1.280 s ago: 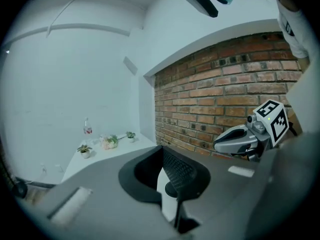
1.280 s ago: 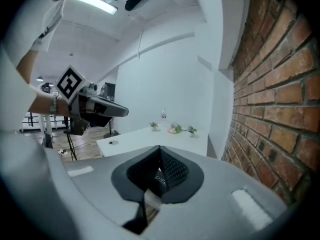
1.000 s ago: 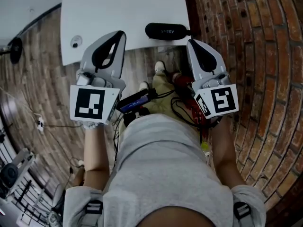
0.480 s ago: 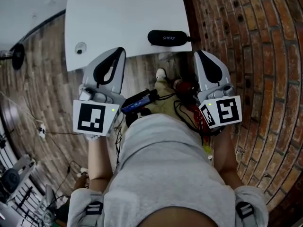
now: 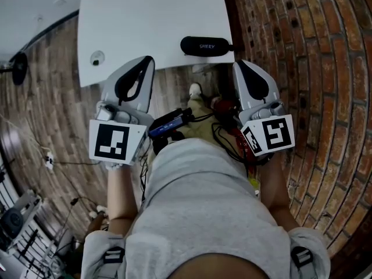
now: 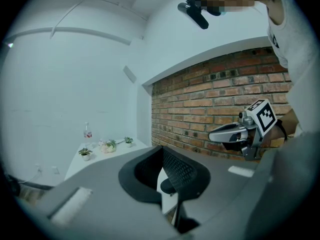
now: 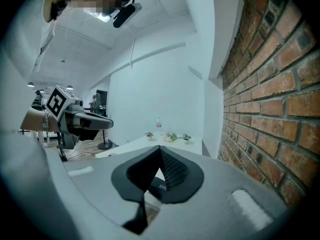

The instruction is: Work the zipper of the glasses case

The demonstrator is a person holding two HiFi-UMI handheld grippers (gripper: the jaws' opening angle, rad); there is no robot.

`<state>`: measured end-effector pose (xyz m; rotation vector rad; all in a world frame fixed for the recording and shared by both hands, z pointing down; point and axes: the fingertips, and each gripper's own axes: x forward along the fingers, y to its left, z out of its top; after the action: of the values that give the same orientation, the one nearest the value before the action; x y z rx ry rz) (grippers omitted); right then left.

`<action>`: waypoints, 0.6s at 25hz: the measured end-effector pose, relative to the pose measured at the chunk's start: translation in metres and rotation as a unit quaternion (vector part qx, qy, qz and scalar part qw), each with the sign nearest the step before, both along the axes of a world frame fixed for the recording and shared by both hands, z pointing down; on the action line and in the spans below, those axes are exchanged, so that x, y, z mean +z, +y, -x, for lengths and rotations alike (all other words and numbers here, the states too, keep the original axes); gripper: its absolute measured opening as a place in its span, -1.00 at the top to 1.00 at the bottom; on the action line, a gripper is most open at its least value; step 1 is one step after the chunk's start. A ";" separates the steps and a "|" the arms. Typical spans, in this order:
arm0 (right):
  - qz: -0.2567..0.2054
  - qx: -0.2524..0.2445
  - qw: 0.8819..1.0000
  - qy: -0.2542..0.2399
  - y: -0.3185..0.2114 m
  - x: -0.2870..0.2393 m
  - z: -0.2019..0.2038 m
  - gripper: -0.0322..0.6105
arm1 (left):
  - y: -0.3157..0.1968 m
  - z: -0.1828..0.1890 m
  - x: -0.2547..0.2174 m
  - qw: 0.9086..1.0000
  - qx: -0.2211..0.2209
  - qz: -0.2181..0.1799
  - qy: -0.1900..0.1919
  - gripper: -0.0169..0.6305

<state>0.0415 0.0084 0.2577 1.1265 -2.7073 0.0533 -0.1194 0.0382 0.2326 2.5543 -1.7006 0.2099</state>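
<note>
The glasses case (image 5: 204,45) at twelve o'clock looks matt black, on a smooth white table (image 5: 145,16). The left gripper (image 5: 150,42) and right gripper (image 5: 236,64) have smooth grey plastic shells and dotted black pads (image 6: 177,169). The brick wall (image 5: 314,51) at three o'clock is rough, and the floor (image 5: 52,97) at nine is wood plank.

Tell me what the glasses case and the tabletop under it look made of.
Glasses case: black, matte, rounded shell with pale printed lettering; probably fabric-covered or moulded foam, weave not discernible. Tabletop: flat, uniformly white, no visible grain; likely laminate or painted board.

Lab — white table (image 5: 151,22), brick wall (image 5: 314,51).
</note>
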 end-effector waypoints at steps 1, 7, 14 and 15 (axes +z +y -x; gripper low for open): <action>0.001 -0.001 1.000 0.000 0.000 0.000 0.001 0.89 | -0.001 0.000 0.000 1.000 0.001 0.000 0.001 0.90; 0.002 -0.005 1.000 0.003 0.000 0.001 0.006 0.89 | -0.003 -0.003 0.003 1.000 0.006 0.004 0.004 0.90; 0.007 -0.003 1.000 0.004 0.001 0.005 0.007 0.89 | -0.007 -0.009 0.003 1.000 0.018 0.001 0.007 0.90; 0.008 -0.003 1.000 0.004 0.001 0.006 0.007 0.89 | -0.007 -0.010 0.003 1.000 0.019 0.000 0.009 0.90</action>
<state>0.0341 0.0098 0.2633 1.1107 -2.6987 0.0690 -0.1093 0.0310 0.2360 2.5814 -1.6478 0.1898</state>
